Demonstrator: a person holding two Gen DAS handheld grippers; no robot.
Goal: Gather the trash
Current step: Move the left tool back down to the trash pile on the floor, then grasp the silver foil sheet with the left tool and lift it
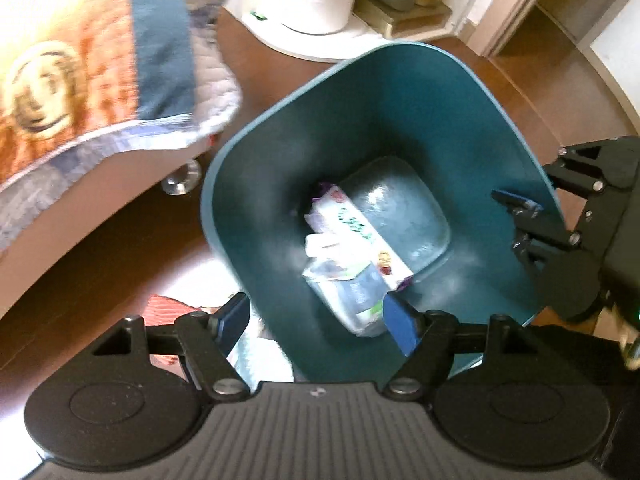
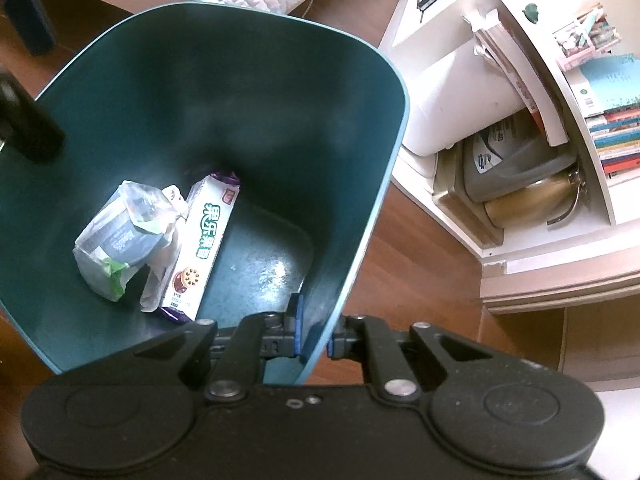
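Bin (image 2: pixel 360 92) tilting, centre frame | right gripper (image 2: pixel 314 334) clamping its rim | left gripper (image 1: pixel 316 320) hanging released above | wrappers (image 2: pixel 160 240) lying inside | risk: rim probably slipping, bin tipping, trash spilling.

Background stuff here: brown wood floor (image 1: pixel 120 248) all around. A bed (image 1: pixel 60 208) on the left with a quilted blanket (image 1: pixel 216 76) hanging over the edge, plus an orange patterned throw (image 1: pixel 60 80) with a blue-grey stripe, and a shiny round bed foot (image 1: pixel 182 178) underneath. On the other side there's a cream shelf unit (image 2: pixel 532 280) with a stack of books (image 2: pixel 618 136), a light blue booklet (image 2: pixel 608 80), a grey jug (image 2: pixel 508 164), a brass-coloured kettle (image 2: pixel 532 200) and a white cylindrical container (image 2: pixel 464 100).
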